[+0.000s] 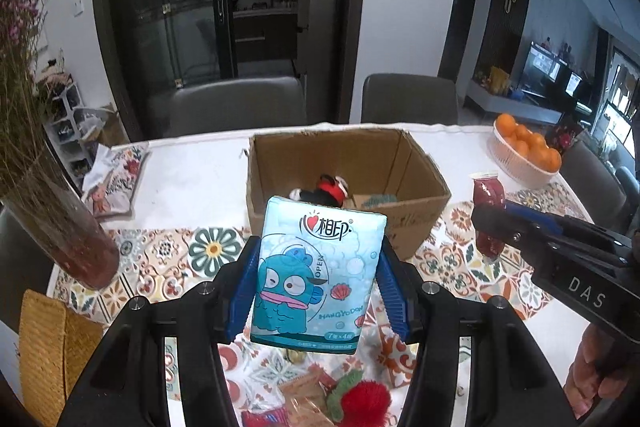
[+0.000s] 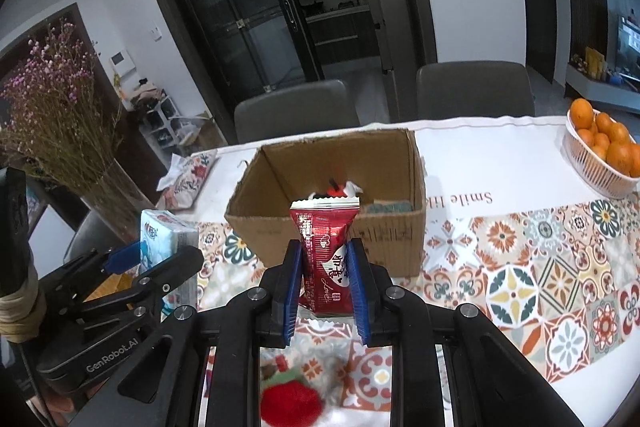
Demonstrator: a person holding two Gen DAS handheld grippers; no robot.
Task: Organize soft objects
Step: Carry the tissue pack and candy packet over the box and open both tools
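Our left gripper point(image 1: 316, 279) clamps the tissue pack point(image 1: 316, 267) — jaws wide. Our right gripper point(image 2: 326, 287) pinches the red sachet point(image 2: 326, 247) — jaws narrow, near the cardboard box point(image 2: 400, 227).

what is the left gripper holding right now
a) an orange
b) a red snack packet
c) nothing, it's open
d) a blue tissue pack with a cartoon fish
d: in the left wrist view the left gripper has its blue pads pressed on both sides of the blue tissue pack, held up in front of the cardboard box; the red snack packet is in the right gripper.

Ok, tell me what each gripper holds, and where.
Left gripper: blue tissue pack, by its side edges. Right gripper: red snack packet, around its middle.
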